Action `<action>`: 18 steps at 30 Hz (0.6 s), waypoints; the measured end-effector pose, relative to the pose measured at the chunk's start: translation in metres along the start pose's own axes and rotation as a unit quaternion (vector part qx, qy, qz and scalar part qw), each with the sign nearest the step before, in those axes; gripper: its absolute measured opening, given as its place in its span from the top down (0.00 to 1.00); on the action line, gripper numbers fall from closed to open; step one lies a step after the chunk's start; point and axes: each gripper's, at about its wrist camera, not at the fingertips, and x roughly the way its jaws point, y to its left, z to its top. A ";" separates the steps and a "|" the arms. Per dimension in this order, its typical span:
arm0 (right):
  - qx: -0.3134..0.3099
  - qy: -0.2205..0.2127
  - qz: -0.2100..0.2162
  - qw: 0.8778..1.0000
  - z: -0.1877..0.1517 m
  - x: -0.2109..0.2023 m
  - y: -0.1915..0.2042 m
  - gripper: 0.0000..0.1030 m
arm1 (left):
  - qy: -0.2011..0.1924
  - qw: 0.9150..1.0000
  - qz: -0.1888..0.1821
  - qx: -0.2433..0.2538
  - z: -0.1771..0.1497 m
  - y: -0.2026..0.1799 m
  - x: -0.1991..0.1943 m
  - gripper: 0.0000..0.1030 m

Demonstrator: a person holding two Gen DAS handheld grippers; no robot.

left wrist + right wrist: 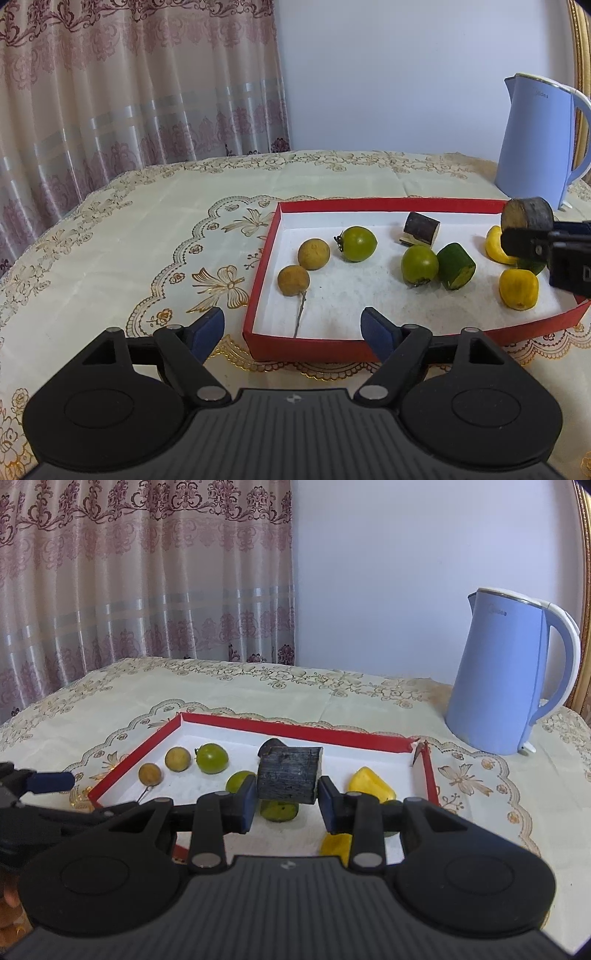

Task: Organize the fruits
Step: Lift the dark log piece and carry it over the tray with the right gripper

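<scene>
A red-walled tray (pixel 306 349) with a white floor holds two brown longans (pixel 313 254), two green tomatoes (pixel 357 243), a cut green piece (pixel 456 266), yellow pieces (pixel 518 288) and a dark cut chunk (pixel 421 229). My left gripper (pixel 293 326) hovers open over the tray's near left corner, with only a longan stem in front of it. My right gripper (pixel 288 799) is shut on a second dark cylindrical chunk (pixel 290 775), held in the air above the fruit in the tray (pixel 295 729). That chunk (pixel 528 218) also shows at the right edge of the left wrist view.
A light blue electric kettle (pixel 509 675) stands on the embroidered cream tablecloth (pixel 147 229) behind the tray's right end. Patterned curtains hang behind the table on the left. The left gripper's blue pad (pixel 51 781) reaches in at the tray's left side.
</scene>
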 end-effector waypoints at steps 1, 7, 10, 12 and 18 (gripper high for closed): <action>0.000 0.000 -0.001 1.000 0.001 0.001 -0.001 0.68 | 0.001 1.000 -0.002 -0.001 0.000 0.000 0.000 0.21; 0.011 -0.002 0.001 1.000 0.007 0.009 -0.005 0.68 | 0.001 1.000 -0.009 -0.007 0.000 0.001 0.001 0.21; 0.006 0.000 -0.002 1.000 0.008 0.014 -0.004 0.68 | 0.002 1.000 -0.014 -0.006 -0.001 0.000 0.002 0.21; 0.008 0.002 -0.002 1.000 0.009 0.017 -0.005 0.68 | 0.001 1.000 -0.013 -0.004 -0.002 -0.001 0.003 0.21; 0.017 0.003 -0.001 1.000 0.010 0.024 -0.009 0.68 | -0.002 1.000 -0.009 0.000 -0.002 -0.003 0.003 0.21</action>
